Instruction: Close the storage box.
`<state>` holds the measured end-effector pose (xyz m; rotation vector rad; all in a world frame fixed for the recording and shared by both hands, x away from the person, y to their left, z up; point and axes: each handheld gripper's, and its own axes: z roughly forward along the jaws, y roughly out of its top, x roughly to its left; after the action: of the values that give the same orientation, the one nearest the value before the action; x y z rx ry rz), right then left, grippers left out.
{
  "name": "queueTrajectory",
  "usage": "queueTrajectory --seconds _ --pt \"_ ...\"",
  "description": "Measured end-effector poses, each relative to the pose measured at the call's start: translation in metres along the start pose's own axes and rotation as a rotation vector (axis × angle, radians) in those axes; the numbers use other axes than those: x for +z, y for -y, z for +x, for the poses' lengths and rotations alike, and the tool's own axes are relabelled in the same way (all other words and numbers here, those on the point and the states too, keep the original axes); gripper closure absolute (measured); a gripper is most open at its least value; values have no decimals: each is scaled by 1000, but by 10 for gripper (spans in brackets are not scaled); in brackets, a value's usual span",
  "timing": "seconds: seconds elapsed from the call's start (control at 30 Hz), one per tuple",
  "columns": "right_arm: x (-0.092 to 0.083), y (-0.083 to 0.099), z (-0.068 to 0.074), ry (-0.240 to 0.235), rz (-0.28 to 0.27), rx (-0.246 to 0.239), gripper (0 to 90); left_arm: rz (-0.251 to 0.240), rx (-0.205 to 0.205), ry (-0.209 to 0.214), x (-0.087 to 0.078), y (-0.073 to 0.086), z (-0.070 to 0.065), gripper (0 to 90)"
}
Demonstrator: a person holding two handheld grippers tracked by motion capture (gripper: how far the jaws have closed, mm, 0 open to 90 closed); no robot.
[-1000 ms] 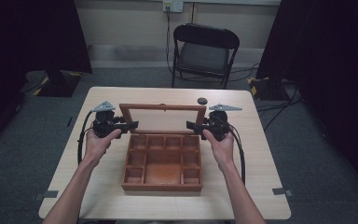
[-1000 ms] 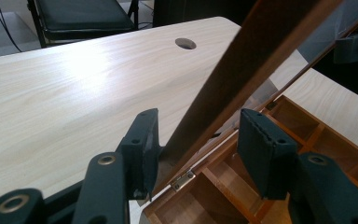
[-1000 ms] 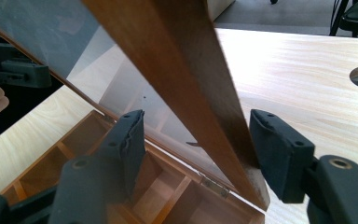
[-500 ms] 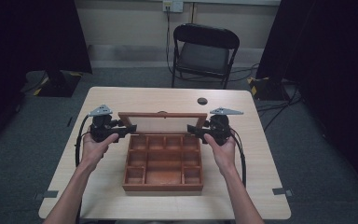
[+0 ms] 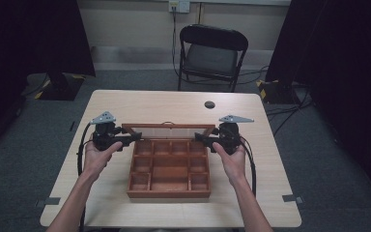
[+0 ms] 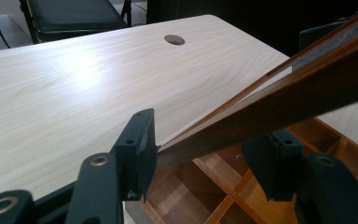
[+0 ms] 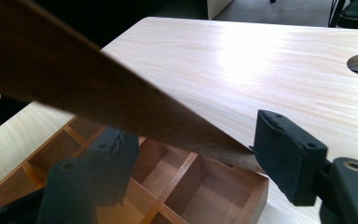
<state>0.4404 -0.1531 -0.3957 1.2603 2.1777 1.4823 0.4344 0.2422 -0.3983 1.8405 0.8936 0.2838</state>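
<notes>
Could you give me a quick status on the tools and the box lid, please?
Left tool and right tool opening, lid edge between their jaws. Lid swung back on wooden compartment box. Nothing in the way.

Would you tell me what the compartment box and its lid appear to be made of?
The box looks like reddish-brown wood with a satin varnish: grain shows on its dividers. The lid has a matching wooden frame around what seems a clear glass or plastic pane, since the table shows through.
</notes>
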Motion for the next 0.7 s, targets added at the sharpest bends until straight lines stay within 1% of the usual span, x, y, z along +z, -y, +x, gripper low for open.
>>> queueTrajectory --seconds 0.1,0.17,0.27,0.3,0.4,0.53,0.63,0.67,0.7 --pt "-2 2 1 0 -5 -4 308 -10 -12 6 -3 1 -1 432" --pt "-3 2 3 8 -4 -10 307 -20 -22 -6 -6 2 -1 407" --pt "-3 2 3 9 -7 -11 293 -18 -30 -7 -7 3 0 387" --pt "-4 2 3 3 -9 -2 288 -18 -31 -12 -7 4 0 387" --pt "-7 3 3 -9 -9 4 281 -17 -37 -11 -7 6 0 374" --pt "-8 6 1 -17 -3 13 241 -2 -33 -11 -5 10 -1 369" --pt "-9 8 0 -20 1 15 239 2 -32 -12 -5 11 -2 367" --pt "-9 9 1 -21 4 14 239 8 -24 -15 -7 12 -2 365" --pt "-10 10 2 -19 8 6 239 7 -22 -14 -8 12 -3 364"
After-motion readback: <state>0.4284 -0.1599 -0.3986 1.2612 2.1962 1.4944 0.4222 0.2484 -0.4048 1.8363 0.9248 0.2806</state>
